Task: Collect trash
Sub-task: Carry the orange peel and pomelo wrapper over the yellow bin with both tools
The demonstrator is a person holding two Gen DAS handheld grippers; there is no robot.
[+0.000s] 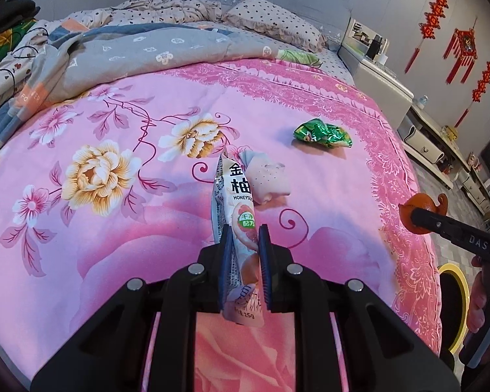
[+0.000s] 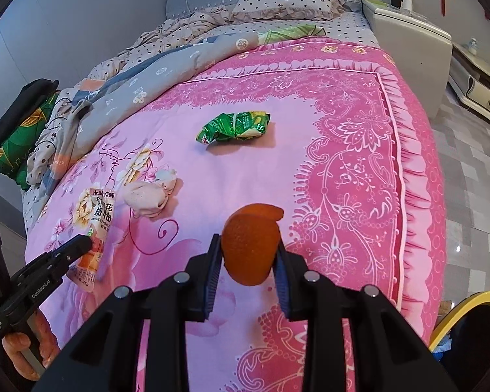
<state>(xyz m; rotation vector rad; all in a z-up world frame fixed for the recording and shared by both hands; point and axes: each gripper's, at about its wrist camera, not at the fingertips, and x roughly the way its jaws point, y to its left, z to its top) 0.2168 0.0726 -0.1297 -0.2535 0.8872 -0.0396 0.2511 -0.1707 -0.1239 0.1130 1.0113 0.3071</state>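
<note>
With the left gripper [image 1: 245, 238] fingers clamped on the snack packet [image 1: 233, 215] and the right gripper [image 2: 247, 254] on the orange peel [image 2: 250, 245], the yellow-rimmed bin [image 2: 467, 307] stands below the bed's [image 2: 359, 163] right edge, nearer the right hand.

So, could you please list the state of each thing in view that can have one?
Left gripper: shut on the snack wrapper, lifted.
Right gripper: shut on the orange peel.
Green wrapper: crumpled, lying on the bedspread.
Crumpled tissue: lying on the bedspread.
Yellow-rimmed bin: open.
</note>
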